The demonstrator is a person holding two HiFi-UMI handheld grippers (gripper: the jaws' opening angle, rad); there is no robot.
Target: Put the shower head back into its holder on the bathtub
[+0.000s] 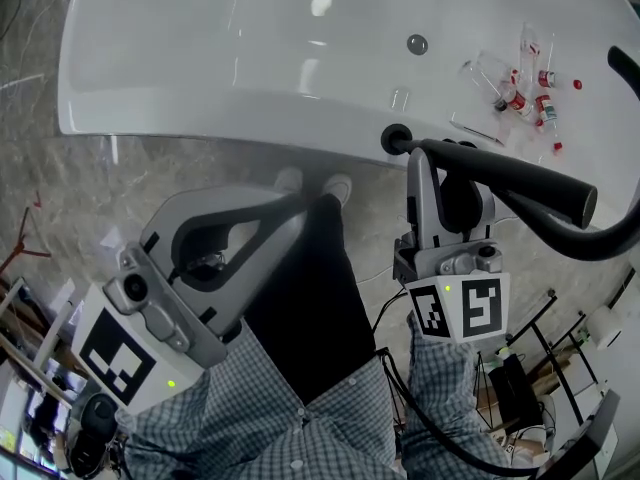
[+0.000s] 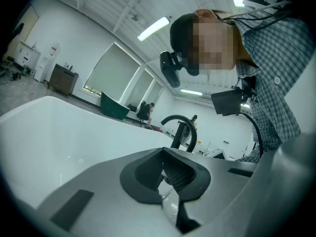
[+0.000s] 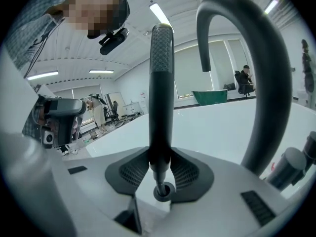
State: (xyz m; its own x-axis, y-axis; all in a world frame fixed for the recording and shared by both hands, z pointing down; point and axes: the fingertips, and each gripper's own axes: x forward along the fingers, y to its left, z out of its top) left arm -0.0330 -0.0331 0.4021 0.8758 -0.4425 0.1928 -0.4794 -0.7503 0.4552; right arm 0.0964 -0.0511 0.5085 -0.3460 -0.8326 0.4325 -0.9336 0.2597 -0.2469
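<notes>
The black shower head (image 1: pixel 520 180) is a long rod, and its lower end sits at the round black holder (image 1: pixel 393 139) on the white bathtub's rim (image 1: pixel 250 118). My right gripper (image 1: pixel 441 160) is shut on the rod just above the holder. In the right gripper view the rod (image 3: pixel 161 98) stands upright between the pads (image 3: pixel 131 173), its narrow tip in the holder ring (image 3: pixel 163 191). My left gripper (image 1: pixel 300 201) hangs over the floor left of the holder, shut and holding nothing. Its pads (image 2: pixel 185 174) show nothing between them.
A curved black faucet spout (image 1: pixel 618 240) (image 3: pixel 269 83) arches just right of the shower head. Several small red-capped bottles (image 1: pixel 525 93) lie on the tub's right ledge, and a drain (image 1: pixel 417 43) sits in the basin. The person's shoes (image 1: pixel 315 182) stand on the marble floor below the rim.
</notes>
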